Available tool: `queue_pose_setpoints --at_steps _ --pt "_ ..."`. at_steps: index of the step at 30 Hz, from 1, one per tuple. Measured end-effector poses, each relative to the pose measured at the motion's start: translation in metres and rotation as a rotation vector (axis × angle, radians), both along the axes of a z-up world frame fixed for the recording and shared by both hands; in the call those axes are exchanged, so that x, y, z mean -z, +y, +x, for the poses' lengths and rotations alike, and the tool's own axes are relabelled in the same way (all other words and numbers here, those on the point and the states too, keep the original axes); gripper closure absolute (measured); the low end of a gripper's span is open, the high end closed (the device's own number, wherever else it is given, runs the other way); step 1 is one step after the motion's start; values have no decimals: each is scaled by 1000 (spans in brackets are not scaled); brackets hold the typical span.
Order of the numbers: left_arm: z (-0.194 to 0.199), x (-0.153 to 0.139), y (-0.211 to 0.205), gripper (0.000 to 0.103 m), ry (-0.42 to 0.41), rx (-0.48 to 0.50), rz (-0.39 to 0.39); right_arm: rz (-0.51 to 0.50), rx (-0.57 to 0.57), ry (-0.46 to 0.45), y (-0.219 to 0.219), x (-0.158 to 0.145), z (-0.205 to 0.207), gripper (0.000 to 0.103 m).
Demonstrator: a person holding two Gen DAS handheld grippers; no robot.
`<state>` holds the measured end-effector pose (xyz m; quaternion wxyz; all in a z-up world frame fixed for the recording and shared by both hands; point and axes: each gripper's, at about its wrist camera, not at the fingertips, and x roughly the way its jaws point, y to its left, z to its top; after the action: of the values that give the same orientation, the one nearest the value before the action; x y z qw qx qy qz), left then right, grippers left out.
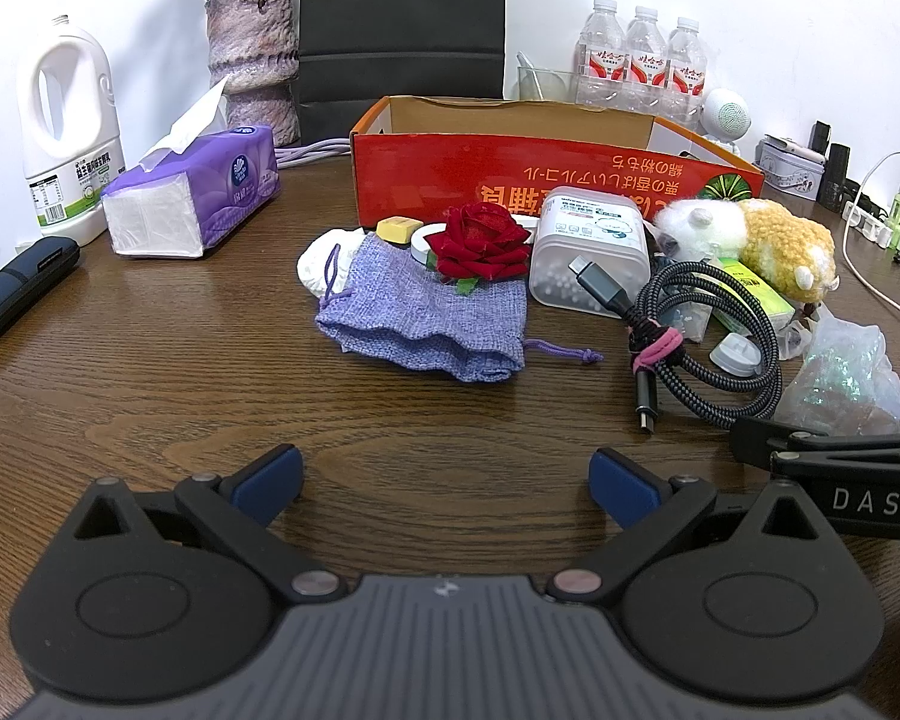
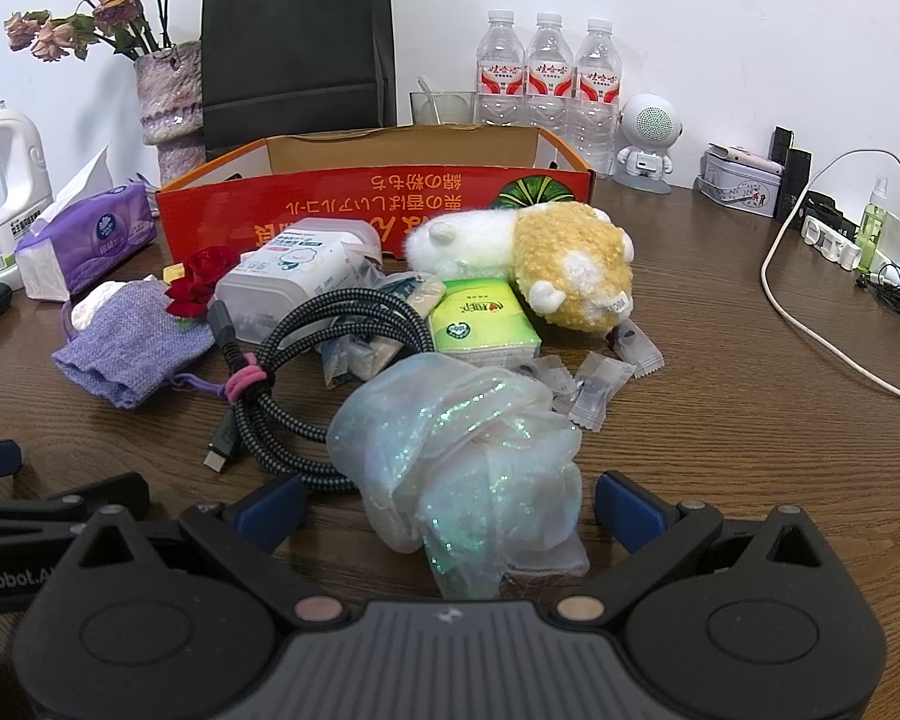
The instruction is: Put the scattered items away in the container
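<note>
The left gripper [image 1: 444, 483] stands fully open over bare desk [image 1: 150, 372] and holds nothing; its nearest item, the lilac drawstring pouch [image 1: 426, 318], lies at 12 o'clock, well apart. The right gripper [image 2: 447, 510] is likewise fully open, with the iridescent plastic bag [image 2: 462, 462] sitting between its pads at 12 o'clock; no pad appears to press on it. The right hand is judged nearer to a first pick. The bag is a crumpled lump with no clear long axis.

The red cardboard box [image 2: 354, 204] lies beyond the pile at 12 o'clock, open side up.

Count, left to right in the right wrist view:
- one pouch
- one red fabric rose [image 2: 201, 282]
- one tub of cotton swabs [image 2: 288, 282]
- one coiled braided cable [image 2: 324, 336]
- one green tissue pack [image 2: 480, 318]
- one plush toy [image 2: 540, 258]
- several clear sachets [image 2: 594, 390], number uncertain.
</note>
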<state>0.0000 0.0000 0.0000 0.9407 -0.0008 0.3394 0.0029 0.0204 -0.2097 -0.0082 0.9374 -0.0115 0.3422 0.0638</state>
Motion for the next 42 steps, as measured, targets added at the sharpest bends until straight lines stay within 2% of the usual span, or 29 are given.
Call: queue_pose_setpoints --at_steps 12,14,16,19,21,22,23,24,25,28,29,30,32,36,38,40,42 --pt "0 0 0 0 0 1 1 -1 2 1 -3 1 -3 0" --pt "0 0 2 0 -4 35 1 5 -16 9 -9 -1 -8 0" --pt "-1 -3 7 0 -30 80 -1 32 -26 -7 -16 -6 -13 5" --pt "5 -13 15 0 -93 68 -17 70 -38 -74 -27 -18 -22 10" --pt "10 -25 20 2 -123 100 -66 59 -42 -93 -28 -24 -20 12" --pt "14 -30 19 2 -132 141 -102 47 -41 -90 -27 -25 -17 17" --pt "19 -33 16 4 -131 186 -136 37 -41 -83 -26 -25 -14 36" --pt "22 -35 11 8 -126 227 -160 30 -46 -67 -25 -24 -11 54" --pt "26 -36 5 11 -115 263 -174 22 -53 -52 -23 -23 -8 55" --pt "42 -32 -19 34 -43 287 -135 -1 -72 -56 -22 -24 -10 58" --pt "47 -30 -25 53 -12 272 -122 4 -70 -58 -24 -24 -12 59" --pt "53 -30 -31 62 14 255 -125 15 -62 -60 -29 -25 -14 59" --pt "59 -29 -36 67 39 247 -158 32 -43 -61 -38 -27 -18 59" --pt "72 -20 -41 69 94 184 -171 48 -47 -45 -53 -25 -22 59" --pt "72 -18 -39 80 93 158 -204 55 -61 -49 -54 -23 -23 59" --pt "68 -21 -40 81 91 144 -200 61 -77 -58 -54 -23 -26 59" --pt "56 -30 -44 82 52 141 -172 69 -92 -73 -54 -25 -31 60"
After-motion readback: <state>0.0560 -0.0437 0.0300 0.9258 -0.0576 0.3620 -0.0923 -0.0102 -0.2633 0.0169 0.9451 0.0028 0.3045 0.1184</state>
